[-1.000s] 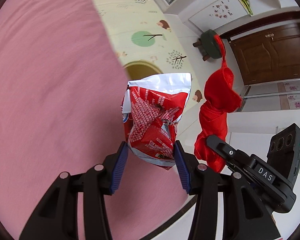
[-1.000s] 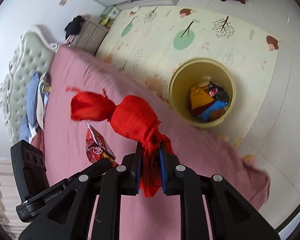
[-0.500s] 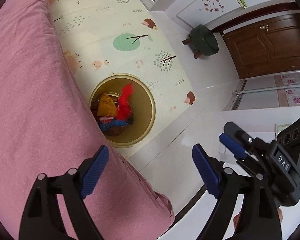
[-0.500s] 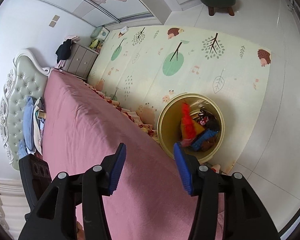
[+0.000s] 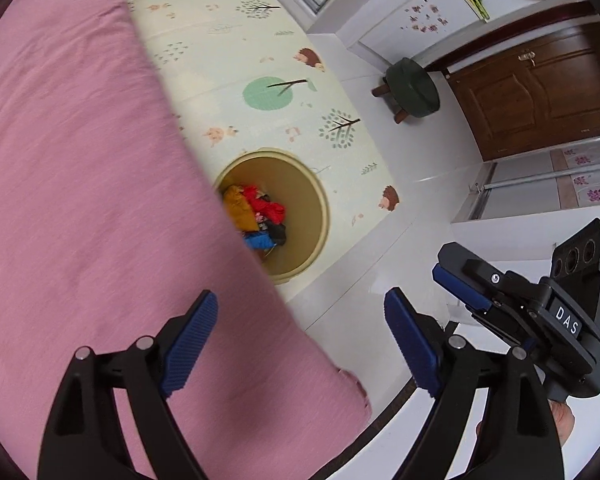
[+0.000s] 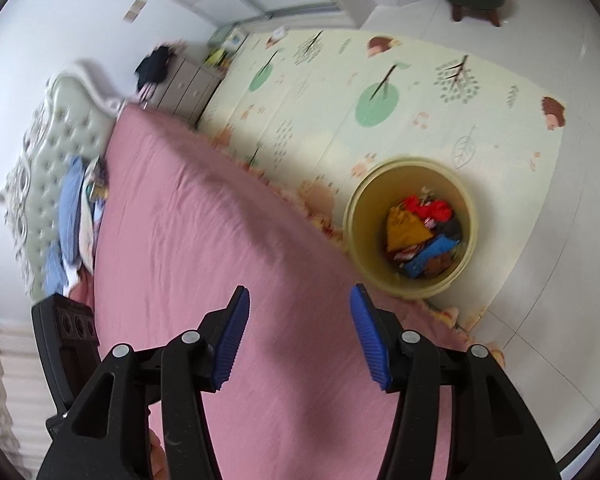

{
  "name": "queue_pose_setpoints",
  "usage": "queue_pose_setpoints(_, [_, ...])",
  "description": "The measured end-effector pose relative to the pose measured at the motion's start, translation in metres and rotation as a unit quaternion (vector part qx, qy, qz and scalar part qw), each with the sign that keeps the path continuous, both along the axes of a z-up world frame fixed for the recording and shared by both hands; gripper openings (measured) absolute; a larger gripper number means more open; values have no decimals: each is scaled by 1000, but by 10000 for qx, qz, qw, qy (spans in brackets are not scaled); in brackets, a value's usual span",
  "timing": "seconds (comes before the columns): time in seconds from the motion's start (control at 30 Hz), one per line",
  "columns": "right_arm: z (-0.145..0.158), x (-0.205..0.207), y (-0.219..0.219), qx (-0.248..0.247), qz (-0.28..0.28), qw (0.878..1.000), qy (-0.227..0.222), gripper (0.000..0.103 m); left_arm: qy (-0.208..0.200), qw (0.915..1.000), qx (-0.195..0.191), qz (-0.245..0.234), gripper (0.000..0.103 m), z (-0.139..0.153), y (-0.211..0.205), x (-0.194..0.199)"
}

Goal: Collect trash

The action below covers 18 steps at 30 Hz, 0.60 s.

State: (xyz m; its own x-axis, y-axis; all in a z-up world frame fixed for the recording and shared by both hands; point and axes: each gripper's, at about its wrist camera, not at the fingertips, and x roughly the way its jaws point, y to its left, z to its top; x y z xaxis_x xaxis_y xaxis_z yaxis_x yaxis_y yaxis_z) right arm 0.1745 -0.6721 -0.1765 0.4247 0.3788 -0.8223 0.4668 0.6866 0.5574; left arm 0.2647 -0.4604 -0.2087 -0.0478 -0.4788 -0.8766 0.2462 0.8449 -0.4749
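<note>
Two views are looking down over a pink bed [image 6: 204,240] toward a yellow bin [image 6: 410,226] standing on a patterned play mat [image 6: 420,92] just beside the bed's edge. The left hand-held gripper [image 5: 300,344] is hanging wide open with nothing between its blue pads, its jaws having just been opening. The right hand-held gripper [image 6: 298,336] is also gaping empty, its jaws having just been spreading. The trash [image 6: 422,236], a heap of red, orange and blue wrappers and cloth, is lying inside the bin. The release appears finished; the step in hand is likely pulling away to look for more. Doing it well means keeping both jaws parted and scanning the bed, especially the cluttered headboard [image 6: 48,152] end.
</note>
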Motion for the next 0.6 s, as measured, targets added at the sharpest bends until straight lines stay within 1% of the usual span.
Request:
queue_pose_setpoints(0.1, [3, -2, 36, -13, 380, 9993, 53, 52, -101, 9998, 122, 145, 85, 8, 36, -15])
queue_pose_setpoints(0.17, [4, -5, 64, 23, 640, 9979, 84, 52, -65, 9994, 226, 243, 85, 9, 58, -25])
queue_pose_setpoints(0.37, [2, -15, 146, 76, 1418, 9896, 221, 53, -18, 9954, 459, 846, 90, 9, 144, -61])
queue_pose_setpoints(0.43, [2, -21, 175, -36, 1679, 9854, 274, 60, -6, 9936, 550, 987, 91, 7, 168, -72])
queue_pose_setpoints(0.5, [2, -26, 196, -99, 1874, 9818, 294, 63, -36, 9903, 689, 1203, 92, 5, 196, -86])
queue_pose_setpoints(0.53, [2, -30, 209, -121, 2001, 9792, 304, 64, -53, 9889, 727, 1297, 92, 5, 209, -92])
queue_pose_setpoints(0.6, [3, -38, 233, -152, 2222, 9744, 305, 69, -68, 9862, 748, 1474, 92, 5, 228, -103])
